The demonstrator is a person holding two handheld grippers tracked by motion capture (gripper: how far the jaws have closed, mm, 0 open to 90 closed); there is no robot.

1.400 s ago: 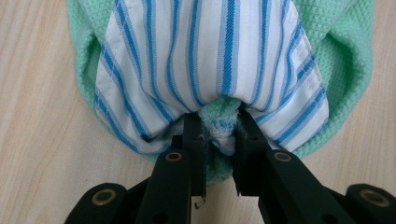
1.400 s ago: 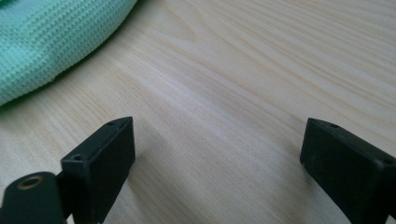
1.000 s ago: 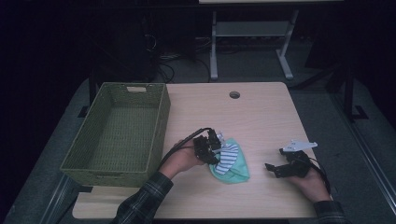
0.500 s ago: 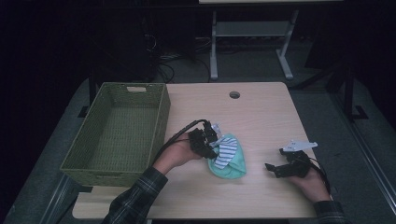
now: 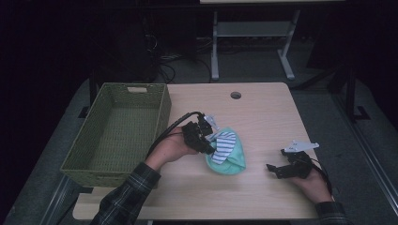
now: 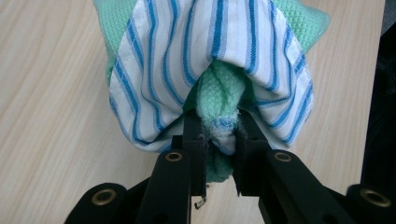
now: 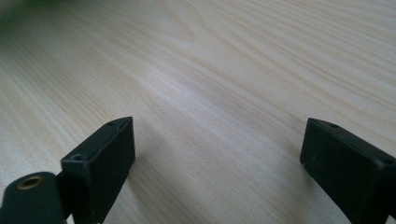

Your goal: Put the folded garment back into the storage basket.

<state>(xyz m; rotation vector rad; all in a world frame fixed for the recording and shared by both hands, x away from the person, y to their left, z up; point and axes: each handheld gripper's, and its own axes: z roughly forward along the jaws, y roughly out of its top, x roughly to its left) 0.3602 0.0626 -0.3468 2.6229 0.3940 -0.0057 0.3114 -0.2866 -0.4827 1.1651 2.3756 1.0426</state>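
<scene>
A bundle of cloth hangs from my left gripper [image 5: 210, 140]: a green knitted cloth [image 5: 232, 159] with a blue-and-white striped cloth [image 5: 224, 145] draped over it. In the left gripper view the jaws are shut on a bunched fold of the green cloth [image 6: 219, 100], and the striped cloth [image 6: 187, 51] spreads above it; the left gripper [image 6: 219, 140] is lifted off the table. The bundle's lower end still rests on the wooden table [image 5: 263, 117]. My right gripper [image 5: 277, 169] rests low at the table's right front, open, with bare wood [image 7: 219, 93] between its jaws [image 7: 219, 158].
A green woven basket [image 5: 117, 136] stands at the table's left edge, nothing visible inside it. A round cable hole [image 5: 235, 95] sits near the table's far edge. Beyond the table are a metal stand [image 5: 253, 33] and cables on a dark floor.
My left gripper has risen and drawn left toward the basket, pulling the cloth bundle up with it. The right gripper has stayed where it was.
</scene>
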